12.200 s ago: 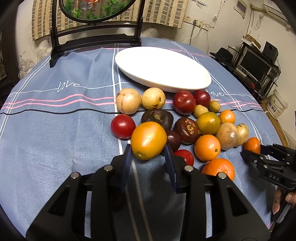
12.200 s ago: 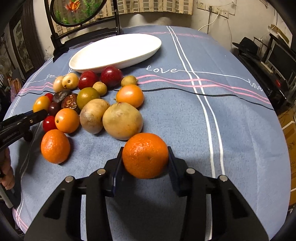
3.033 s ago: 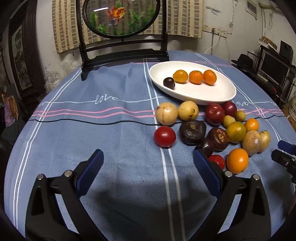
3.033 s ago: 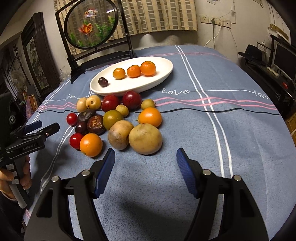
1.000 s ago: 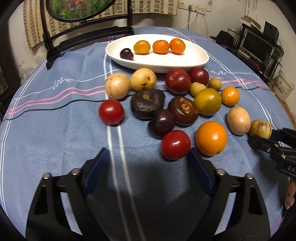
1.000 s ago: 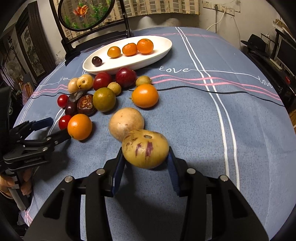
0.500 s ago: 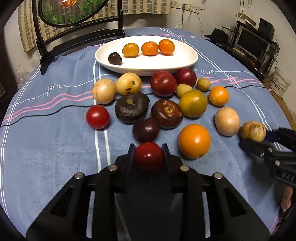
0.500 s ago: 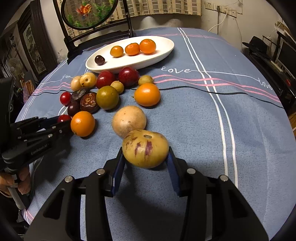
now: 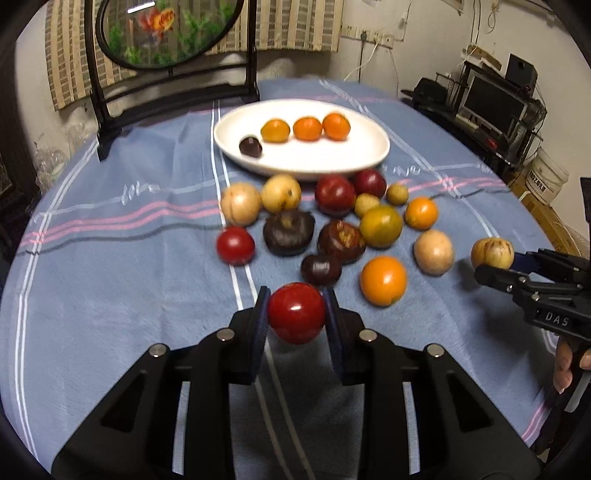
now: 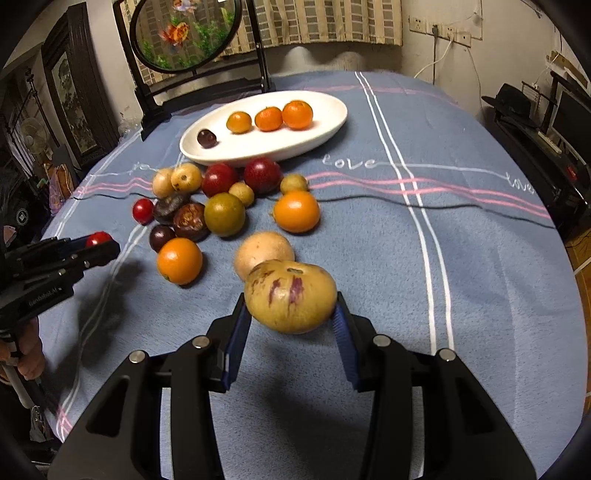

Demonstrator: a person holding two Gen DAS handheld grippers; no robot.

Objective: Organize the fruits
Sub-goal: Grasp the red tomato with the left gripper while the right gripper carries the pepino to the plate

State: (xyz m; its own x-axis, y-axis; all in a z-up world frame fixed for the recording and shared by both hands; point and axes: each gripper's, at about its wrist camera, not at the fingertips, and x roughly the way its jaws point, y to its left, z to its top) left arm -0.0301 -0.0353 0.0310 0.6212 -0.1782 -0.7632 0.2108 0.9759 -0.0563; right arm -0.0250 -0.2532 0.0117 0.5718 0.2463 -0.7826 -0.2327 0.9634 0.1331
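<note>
Inventory, fruit table:
- Plate (image 9: 369, 162), white oval, far side of cloth: 4 pcs – 3 orange fruits in a row + 1 dark plum (image 9: 250, 146) at their left end.
- Loose on blue cloth (image 9: 110, 295), near side of plate: 14 pcs. 2 pale yellow, 2 dark red, 2 small yellow-green, 1 green-orange, 2 orange, 1 tan round, 3 dark purple-brown, 1 red tomato (image 9: 235, 246).
- My left gripper (image 9: 296, 317): pads pressed onto 1 red tomato-like fruit (image 9: 296, 313), held clear of cloth.
- My right gripper (image 10: 291, 317): pinching 1 yellow melon w/ purple streaks (image 10: 291, 295), off the cloth.

Changes vs 1 s back: left jaws were wide around that red fruit on the cloth; now clamped and lifted. Right grip same. Vs 3 s back: both tools were empty.

Surroundings: round fish screen on black stand (image 9: 170, 33) behind plate; monitor + shelves (image 9: 495, 99) at right. Nothing between grippers and plate but the loose fruit cluster.
</note>
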